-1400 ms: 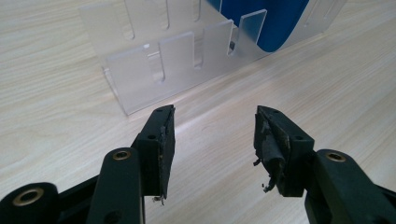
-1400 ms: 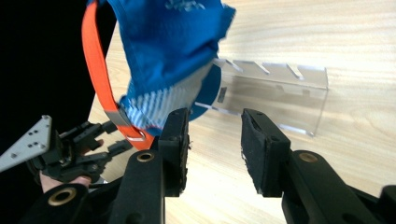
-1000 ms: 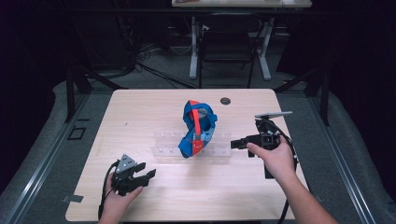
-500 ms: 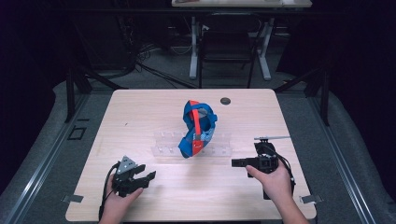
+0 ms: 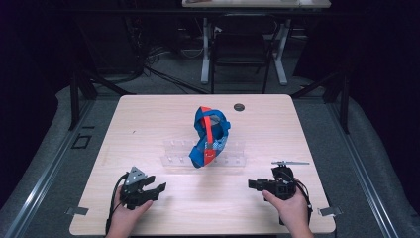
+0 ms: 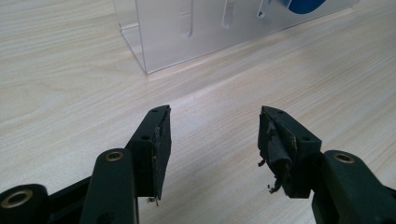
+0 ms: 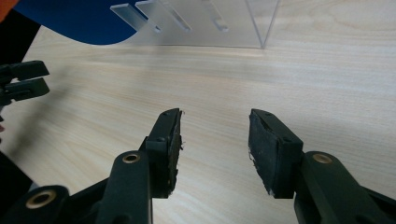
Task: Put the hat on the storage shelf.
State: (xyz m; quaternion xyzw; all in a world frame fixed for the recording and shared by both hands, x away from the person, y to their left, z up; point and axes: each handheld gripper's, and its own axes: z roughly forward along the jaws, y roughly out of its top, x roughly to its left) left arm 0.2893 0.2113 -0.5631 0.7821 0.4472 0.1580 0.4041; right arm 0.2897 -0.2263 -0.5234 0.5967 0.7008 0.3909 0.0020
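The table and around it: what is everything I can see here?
Table: one, pale wood, centre of the high view.
Rack: one, clear plastic with slots, mid-table.
Shoe: one, blue with a red-orange strap, standing on the rack.
Disc: one, small and dark, on the table beyond the shoe.
Desk: one, white legs, on the floor behind the table.
Cables: several, black, on the floor behind.
Left gripper: one, black, jaws open with nothing between, near left edge of the table.
Right gripper: one, black, jaws open with nothing between, near right edge.
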